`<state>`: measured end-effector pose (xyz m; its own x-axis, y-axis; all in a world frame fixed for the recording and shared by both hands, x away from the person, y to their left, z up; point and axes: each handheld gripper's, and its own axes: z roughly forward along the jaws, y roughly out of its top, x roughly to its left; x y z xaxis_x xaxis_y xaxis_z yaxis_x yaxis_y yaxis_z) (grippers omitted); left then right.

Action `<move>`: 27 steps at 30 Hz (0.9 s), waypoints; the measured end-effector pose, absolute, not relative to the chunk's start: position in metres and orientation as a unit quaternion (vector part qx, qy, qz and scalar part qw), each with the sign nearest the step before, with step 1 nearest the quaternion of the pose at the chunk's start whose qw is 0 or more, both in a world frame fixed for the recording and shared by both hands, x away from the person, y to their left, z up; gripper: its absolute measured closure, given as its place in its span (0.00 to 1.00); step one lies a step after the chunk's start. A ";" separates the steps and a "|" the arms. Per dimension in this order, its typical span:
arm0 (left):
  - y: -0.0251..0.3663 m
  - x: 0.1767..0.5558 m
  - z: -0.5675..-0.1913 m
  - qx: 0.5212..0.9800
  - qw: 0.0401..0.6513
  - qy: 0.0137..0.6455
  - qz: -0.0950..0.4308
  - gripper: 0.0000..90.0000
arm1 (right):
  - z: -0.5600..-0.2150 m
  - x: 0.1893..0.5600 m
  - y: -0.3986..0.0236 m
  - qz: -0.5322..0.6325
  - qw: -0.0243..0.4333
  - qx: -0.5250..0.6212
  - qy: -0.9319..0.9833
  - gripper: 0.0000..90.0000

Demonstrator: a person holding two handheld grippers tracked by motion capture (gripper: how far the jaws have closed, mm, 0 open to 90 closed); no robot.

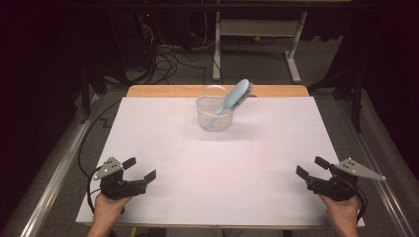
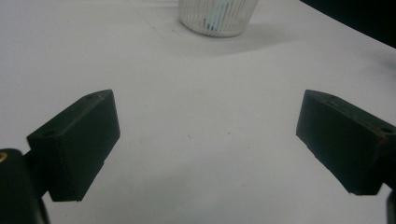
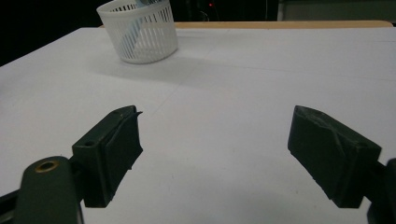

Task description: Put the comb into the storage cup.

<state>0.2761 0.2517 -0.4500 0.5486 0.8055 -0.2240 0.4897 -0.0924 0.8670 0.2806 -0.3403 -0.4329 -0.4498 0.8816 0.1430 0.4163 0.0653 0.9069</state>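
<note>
Resting wide open and empty, left tool [image 1: 140, 168] and right tool [image 1: 310, 167] face the blue hairbrush [image 1: 235, 97], leaning rightward in the white basket [image 1: 213, 121] ahead between them, roughly equidistant.

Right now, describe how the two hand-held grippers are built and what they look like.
The left gripper and right gripper are matte black, each topped by a grey three-cornered plate with small dark holes. Each has two blocky, wedge-shaped black jaws. A black cable trails from each one. The person's hands are bare, with no sleeves in view.
</note>
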 end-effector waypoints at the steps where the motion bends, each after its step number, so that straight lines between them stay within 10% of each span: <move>1: 0.252 0.276 -0.450 0.722 0.503 0.448 0.157 0.06 | -0.434 0.280 -0.341 0.497 0.234 0.470 0.691 0.20; 27: 0.252 0.276 -0.451 0.714 0.512 0.455 0.147 0.06 | -0.456 0.262 -0.354 0.485 0.234 0.469 0.701 0.19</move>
